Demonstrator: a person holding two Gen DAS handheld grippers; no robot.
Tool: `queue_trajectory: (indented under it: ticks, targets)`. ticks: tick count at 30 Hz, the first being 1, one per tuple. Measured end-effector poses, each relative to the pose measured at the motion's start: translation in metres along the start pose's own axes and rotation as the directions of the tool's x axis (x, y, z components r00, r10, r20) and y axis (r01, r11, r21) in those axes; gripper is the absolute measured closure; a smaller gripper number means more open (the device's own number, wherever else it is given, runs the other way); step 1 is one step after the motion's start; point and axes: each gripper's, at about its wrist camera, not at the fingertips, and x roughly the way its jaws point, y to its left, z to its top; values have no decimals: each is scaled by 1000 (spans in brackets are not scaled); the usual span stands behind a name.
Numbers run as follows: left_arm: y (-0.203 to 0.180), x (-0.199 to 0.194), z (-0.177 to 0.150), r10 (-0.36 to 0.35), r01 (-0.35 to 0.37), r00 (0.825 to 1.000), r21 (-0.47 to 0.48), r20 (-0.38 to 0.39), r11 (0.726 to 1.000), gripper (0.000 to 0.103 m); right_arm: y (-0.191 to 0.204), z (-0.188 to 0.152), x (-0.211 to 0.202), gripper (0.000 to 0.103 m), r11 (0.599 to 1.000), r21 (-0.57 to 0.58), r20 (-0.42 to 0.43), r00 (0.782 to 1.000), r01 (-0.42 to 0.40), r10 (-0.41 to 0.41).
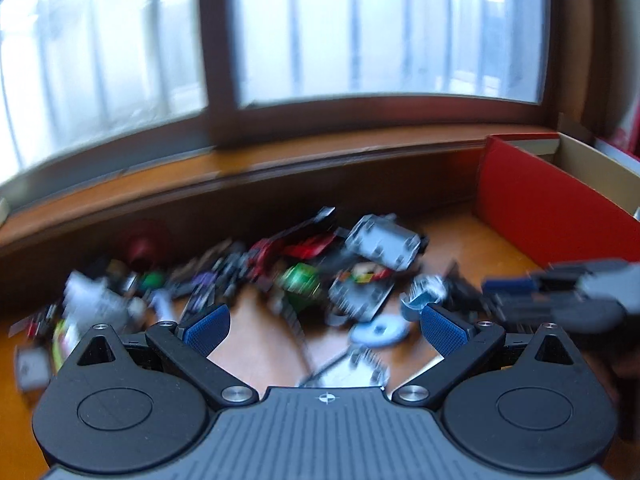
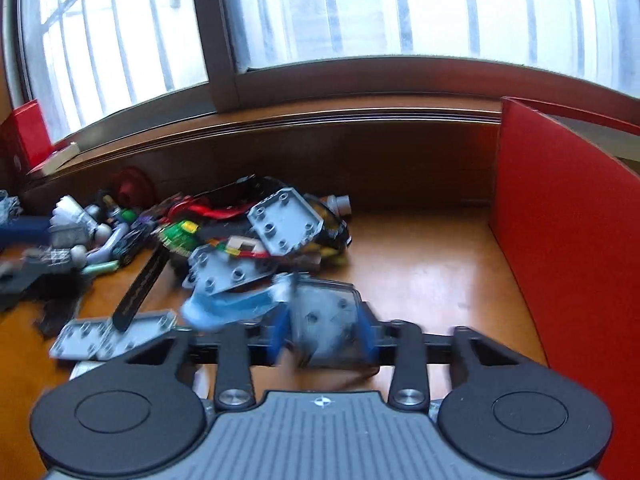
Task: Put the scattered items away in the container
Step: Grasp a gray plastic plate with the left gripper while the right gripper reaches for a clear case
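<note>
While the left wrist view is smeared by motion, it shows enough: the left claw (image 1: 324, 330) stands with its blue pads wide apart and nothing between them, low in the middle of the frame. Beyond it, across the centre, a heap of toy pieces (image 1: 256, 276) lies spread on the wooden bench (image 1: 460, 236), among them a grey studded block (image 1: 384, 242) and a green round piece (image 1: 300, 280). The red container (image 1: 536, 208) sits at the right edge of the frame, its pale inside partly showing; what it holds I cannot tell. The other tool reaches in from the right, blurred.

In the right wrist view, the right claw (image 2: 326, 330) is clamped on a clear grey studded piece (image 2: 328, 320) at the lower centre of the frame, with a blue-and-white scrap (image 2: 228, 306) just to its left. The heap fills the left and centre; a flat grey plate (image 2: 108, 334) lies at the lower left with a black strip (image 2: 140, 284) across it. The container's red wall rises along the right side, well apart from the held piece.

By my reading, much is left: most pieces lie loose on the bench, and one is gripped outside the container.

The black strip seems to carry pale lettering, too blurred to read. No brand or label is legible elsewhere.
</note>
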Motion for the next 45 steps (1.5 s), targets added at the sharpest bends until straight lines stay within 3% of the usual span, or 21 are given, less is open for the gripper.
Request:
queue_trajectory:
  ticks: [7, 11, 17, 19, 26, 27, 28, 29, 32, 39, 45]
  targets:
    - [-33, 58, 33, -77, 73, 997, 212, 8, 975, 0, -8, -15, -27, 63, 998, 24, -22, 998, 57, -56]
    - [-42, 92, 47, -104, 106, 994, 264, -22, 959, 0, -10, -19, -35, 60, 996, 56, -16, 998, 69, -69]
    - [-47, 129, 50, -149, 168, 985, 327, -83, 930, 7, -10, -20, -45, 46, 992, 60, 17, 994, 108, -109]
    - [-46, 133, 49, -151, 170, 985, 324, -86, 931, 13, -10, -20, -45, 42, 991, 70, 17, 993, 115, -117]
    - [-41, 145, 45, -155, 177, 983, 312, -93, 933, 14, -11, -19, -39, 38, 990, 74, 9, 993, 118, -118]
    - [-41, 147, 44, -156, 178, 983, 311, -95, 934, 16, -11, -18, -38, 38, 990, 73, 7, 993, 118, -118]
    - [-40, 149, 43, -157, 179, 983, 309, -96, 934, 28, -11, -18, -37, 38, 990, 71, 6, 993, 118, -118]
    - [-40, 151, 43, -158, 180, 983, 307, -97, 934, 34, -10, -18, -36, 37, 991, 70, 4, 993, 117, -118]
    - [-37, 154, 41, -162, 184, 982, 298, -97, 937, 34, -10, -18, -33, 36, 991, 68, -1, 994, 112, -112]
    - [-23, 108, 43, -179, 178, 984, 199, -11, 964, 34, -7, -17, -26, 28, 994, 58, -7, 996, 90, -90]
    - [-10, 83, 36, -168, 169, 986, 120, -18, 978, 34, -8, -17, -16, 28, 994, 78, -13, 997, 72, -71]
